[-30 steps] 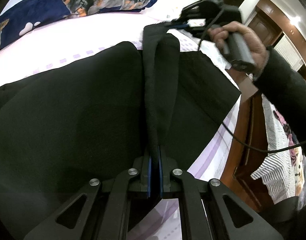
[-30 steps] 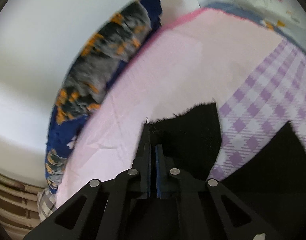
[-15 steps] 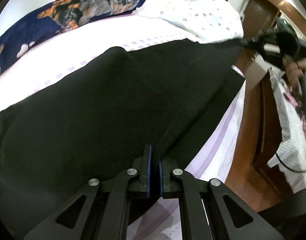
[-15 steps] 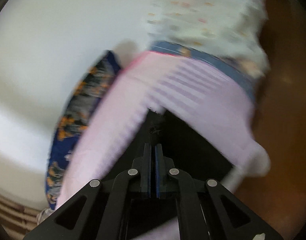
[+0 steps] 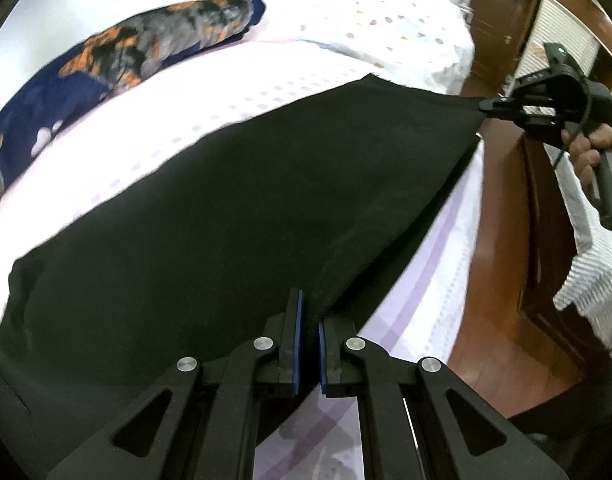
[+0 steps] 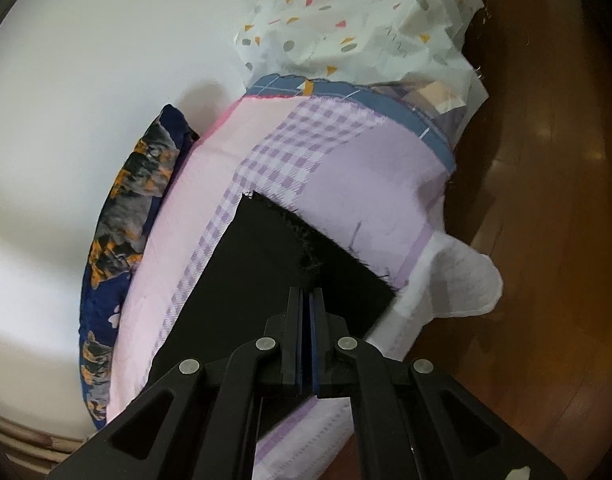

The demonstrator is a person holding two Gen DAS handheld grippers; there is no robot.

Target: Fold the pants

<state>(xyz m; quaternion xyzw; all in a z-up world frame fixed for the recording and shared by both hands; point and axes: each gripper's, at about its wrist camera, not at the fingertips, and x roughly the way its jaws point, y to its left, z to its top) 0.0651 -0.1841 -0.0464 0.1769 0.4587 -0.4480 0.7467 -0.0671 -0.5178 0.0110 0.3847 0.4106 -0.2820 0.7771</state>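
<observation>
Black pants (image 5: 234, 216) lie spread across a bed with a pink and lilac checked sheet (image 5: 210, 92). My left gripper (image 5: 309, 316) is shut on the near edge of the cloth at the bottom of the left wrist view. My right gripper (image 5: 486, 106), held by a hand (image 5: 594, 152), is shut on the far hem corner at the right and pulls the cloth taut over the bed's edge. In the right wrist view the right gripper (image 6: 307, 296) pinches the frayed hem of the black pants (image 6: 274, 264).
A dark blue pillow (image 5: 118, 64) with orange and grey print lies along the far side by the white wall. A white spotted cloth (image 6: 358, 20) is bunched at the bed's end. Brown wooden floor (image 6: 538, 200) and wooden furniture (image 5: 506, 208) lie beside the bed.
The right gripper has swung far out to the right with the hem, unfolding the doubled-over cloth and stretching it flat. The left gripper kept its grip and shifted slightly.
</observation>
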